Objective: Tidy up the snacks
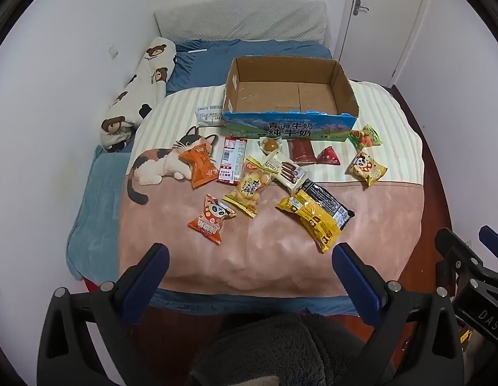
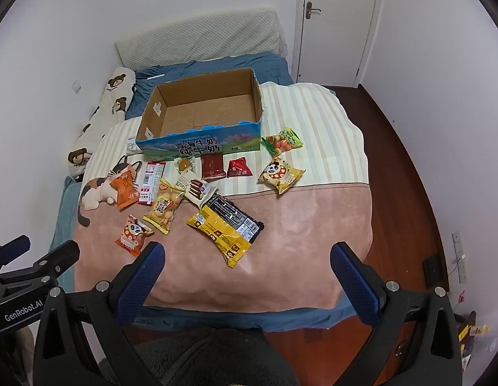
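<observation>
An open cardboard box (image 1: 343,83) (image 2: 257,103) with a blue printed front stands empty on the bed. Several snack packets lie scattered in front of it: an orange panda packet (image 1: 210,220) (image 2: 133,234), a yellow biscuit bag (image 1: 247,189) (image 2: 163,207), a long yellow packet (image 1: 316,222) (image 2: 223,234) over a black one (image 1: 329,201) (image 2: 237,215), a yellow panda packet (image 1: 366,167) (image 2: 281,173) and a green sweets bag (image 1: 366,135) (image 2: 282,140). My left gripper (image 1: 250,251) and right gripper (image 2: 249,251) hang open above the bed's near edge, holding nothing.
The bed has a striped and pink blanket (image 1: 281,257) with a cat print (image 1: 165,160). A bear-print pillow (image 1: 142,87) lies along the left wall. A closed white door (image 2: 339,16) stands at the back right, with dark wood floor (image 2: 406,173) to the right.
</observation>
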A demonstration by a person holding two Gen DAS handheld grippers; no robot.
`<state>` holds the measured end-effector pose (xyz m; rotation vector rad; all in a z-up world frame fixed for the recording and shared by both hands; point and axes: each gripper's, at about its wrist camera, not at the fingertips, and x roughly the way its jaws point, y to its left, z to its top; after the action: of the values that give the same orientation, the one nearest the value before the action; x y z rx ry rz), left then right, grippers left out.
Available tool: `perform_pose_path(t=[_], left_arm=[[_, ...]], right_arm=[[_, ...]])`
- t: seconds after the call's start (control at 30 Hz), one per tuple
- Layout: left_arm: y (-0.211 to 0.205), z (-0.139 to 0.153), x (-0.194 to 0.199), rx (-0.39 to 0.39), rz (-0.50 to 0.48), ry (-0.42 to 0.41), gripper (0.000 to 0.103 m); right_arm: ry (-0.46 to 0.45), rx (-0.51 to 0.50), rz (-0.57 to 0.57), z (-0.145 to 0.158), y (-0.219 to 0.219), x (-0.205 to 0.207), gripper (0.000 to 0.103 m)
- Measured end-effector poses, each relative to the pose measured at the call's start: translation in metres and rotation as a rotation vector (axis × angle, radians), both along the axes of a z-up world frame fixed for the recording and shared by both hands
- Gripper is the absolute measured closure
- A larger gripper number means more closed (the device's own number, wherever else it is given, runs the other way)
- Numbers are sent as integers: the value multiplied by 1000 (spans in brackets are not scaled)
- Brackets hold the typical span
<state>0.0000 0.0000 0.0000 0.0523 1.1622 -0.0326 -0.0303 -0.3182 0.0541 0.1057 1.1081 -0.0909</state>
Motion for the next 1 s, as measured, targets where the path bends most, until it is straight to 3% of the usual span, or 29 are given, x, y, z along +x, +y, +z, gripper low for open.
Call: perform_pose_path(t=[1.0], left_arm=[[0,0,0,0,0,-6,0]], right_arm=[[8,1,-2,2,6,-1,0]])
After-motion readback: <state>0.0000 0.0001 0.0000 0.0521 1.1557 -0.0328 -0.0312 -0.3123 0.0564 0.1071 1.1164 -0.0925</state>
